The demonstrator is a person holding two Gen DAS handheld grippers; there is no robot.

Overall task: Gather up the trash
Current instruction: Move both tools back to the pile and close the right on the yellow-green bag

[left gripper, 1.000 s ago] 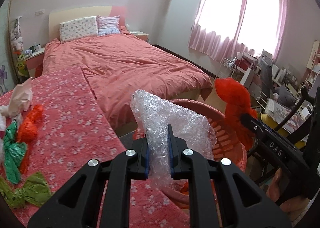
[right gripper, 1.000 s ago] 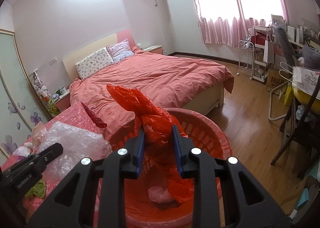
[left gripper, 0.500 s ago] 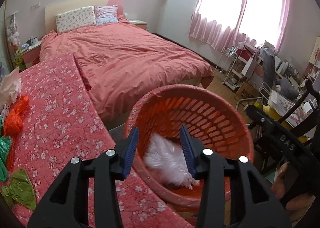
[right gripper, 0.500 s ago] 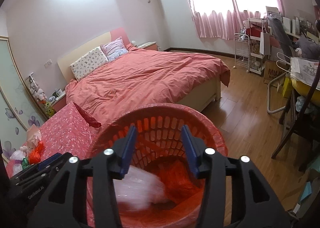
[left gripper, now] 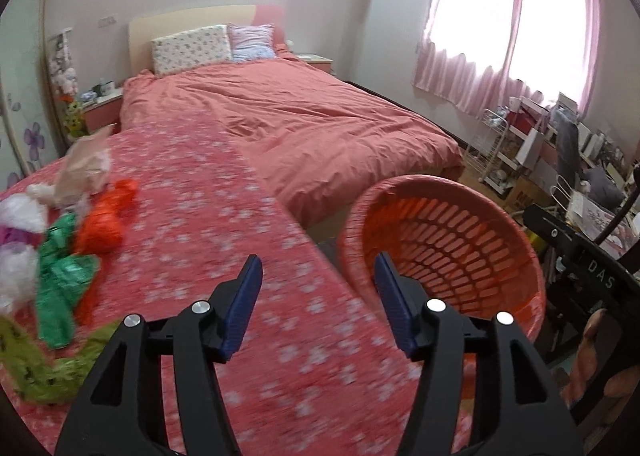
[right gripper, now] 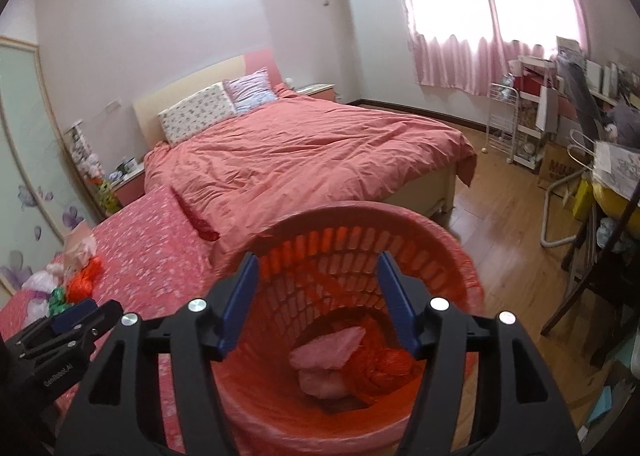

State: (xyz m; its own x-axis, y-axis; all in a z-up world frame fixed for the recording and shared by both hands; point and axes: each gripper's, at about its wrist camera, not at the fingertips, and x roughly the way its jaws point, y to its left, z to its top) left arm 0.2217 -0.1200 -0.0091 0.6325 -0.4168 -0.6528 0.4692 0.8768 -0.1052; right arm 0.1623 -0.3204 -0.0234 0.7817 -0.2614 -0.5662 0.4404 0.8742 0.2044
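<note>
We've got a couple of wads in the red basket (right gripper: pixel 460 256) already, both the left gripper (left gripper: pixel 318 296) and right gripper (right gripper: pixel 318 296) are opening with nothing between them, and a pile of crumpled bags (left gripper: pixel 68 256) on the flowery cover (left gripper: pixel 208 216) is left to collect.

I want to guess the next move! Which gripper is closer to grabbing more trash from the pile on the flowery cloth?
Probably the left gripper. Its jaws are opening with nothing between them, and the trash pile lies just to its left. The right gripper hangs over the basket.
</note>
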